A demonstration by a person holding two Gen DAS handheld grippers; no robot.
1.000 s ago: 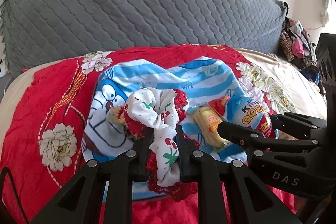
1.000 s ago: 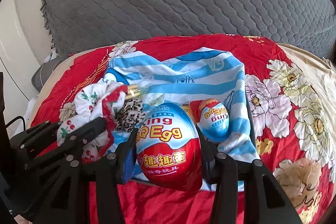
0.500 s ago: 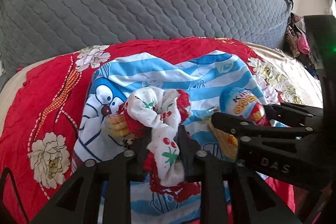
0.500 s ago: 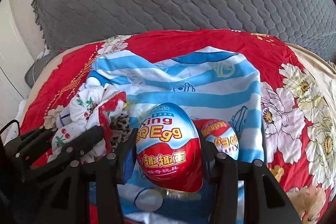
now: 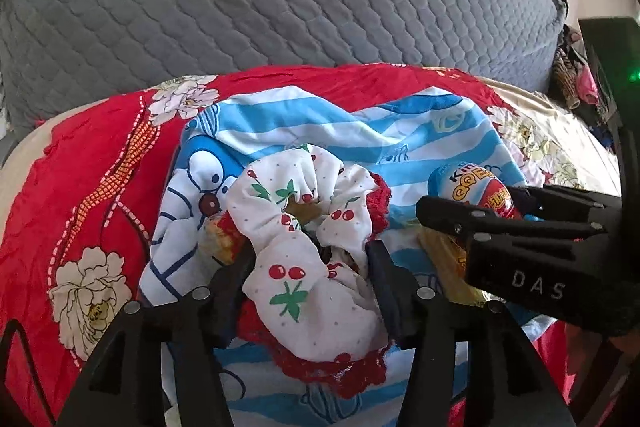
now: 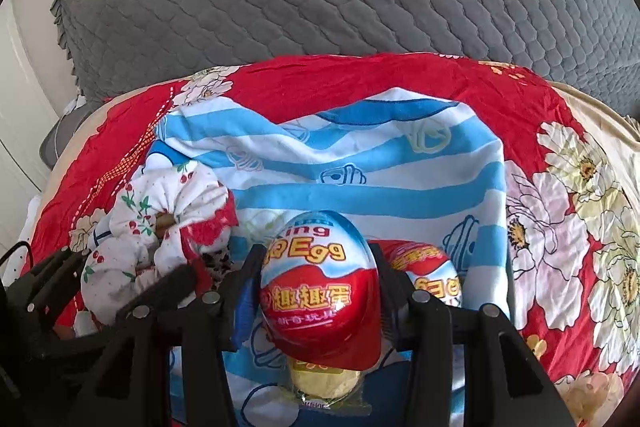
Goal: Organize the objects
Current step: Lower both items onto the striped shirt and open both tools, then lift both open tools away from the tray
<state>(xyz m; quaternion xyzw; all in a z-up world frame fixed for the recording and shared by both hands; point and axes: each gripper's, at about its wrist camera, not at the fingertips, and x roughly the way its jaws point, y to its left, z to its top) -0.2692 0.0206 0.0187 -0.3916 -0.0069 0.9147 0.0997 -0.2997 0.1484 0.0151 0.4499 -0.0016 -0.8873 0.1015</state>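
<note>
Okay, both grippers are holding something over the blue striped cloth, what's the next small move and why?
Probably lower both loads onto the blue-and-white striped cartoon cloth and release. The left gripper is shut on the white cherry-print scrunchie with red lace, the right gripper on the red-and-blue plastic toy egg. A second, similar egg and a yellow wrapped snack already lie there, so this looks like the gathering spot.
</note>
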